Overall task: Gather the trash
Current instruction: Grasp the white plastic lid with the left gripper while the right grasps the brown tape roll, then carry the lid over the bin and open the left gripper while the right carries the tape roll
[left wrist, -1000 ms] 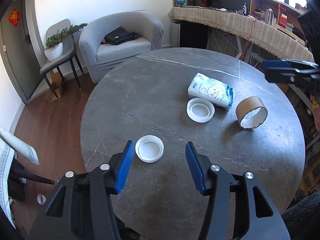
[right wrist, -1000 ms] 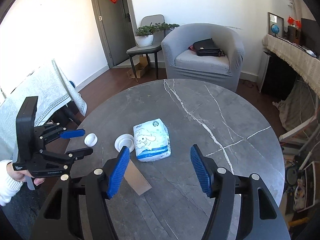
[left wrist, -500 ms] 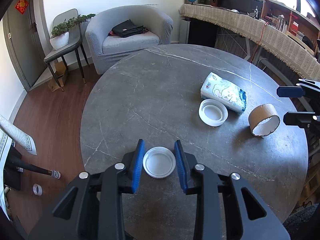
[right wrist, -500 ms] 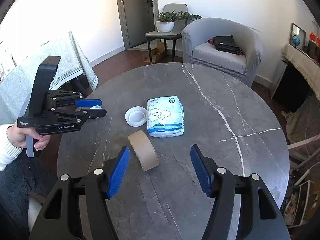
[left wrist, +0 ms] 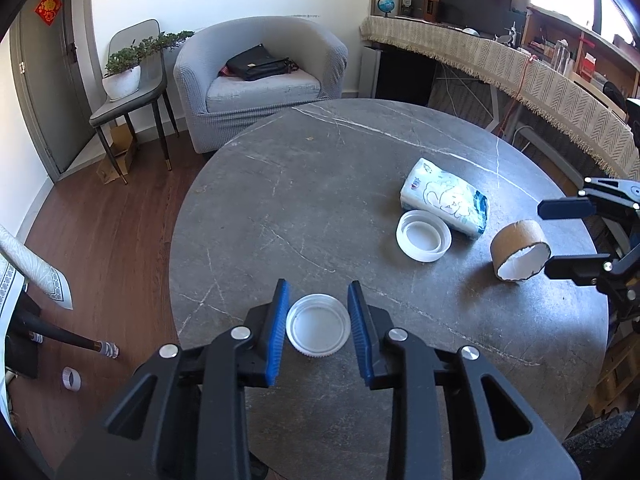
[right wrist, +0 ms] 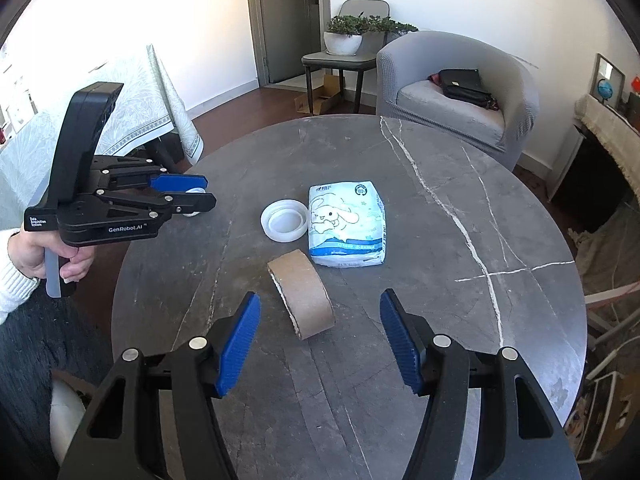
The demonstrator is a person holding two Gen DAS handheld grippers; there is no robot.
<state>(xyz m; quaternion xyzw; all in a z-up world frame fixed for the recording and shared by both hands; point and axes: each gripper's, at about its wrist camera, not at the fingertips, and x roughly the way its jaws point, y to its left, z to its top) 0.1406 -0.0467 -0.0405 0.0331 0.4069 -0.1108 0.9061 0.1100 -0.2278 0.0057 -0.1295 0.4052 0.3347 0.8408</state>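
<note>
The left gripper [left wrist: 318, 326] is closing its blue pads on a white plastic lid [left wrist: 319, 324] lying on the round grey table [left wrist: 280, 208] — actual contact is hard to make out. The right gripper [right wrist: 320, 344] is hovering spread wide, holding nothing, a cardboard tape core [right wrist: 301, 294] just ahead between its fingers. Beyond are a second lid [right wrist: 284, 220] and a tissue pack [right wrist: 347, 224], touching.

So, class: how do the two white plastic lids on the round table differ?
The near lid sits between the left hand-held gripper's blue pads; the far lid lies free. The near lid stands alone; the far lid lies against the tissue pack. Both are round, white, and rim-up.
</note>
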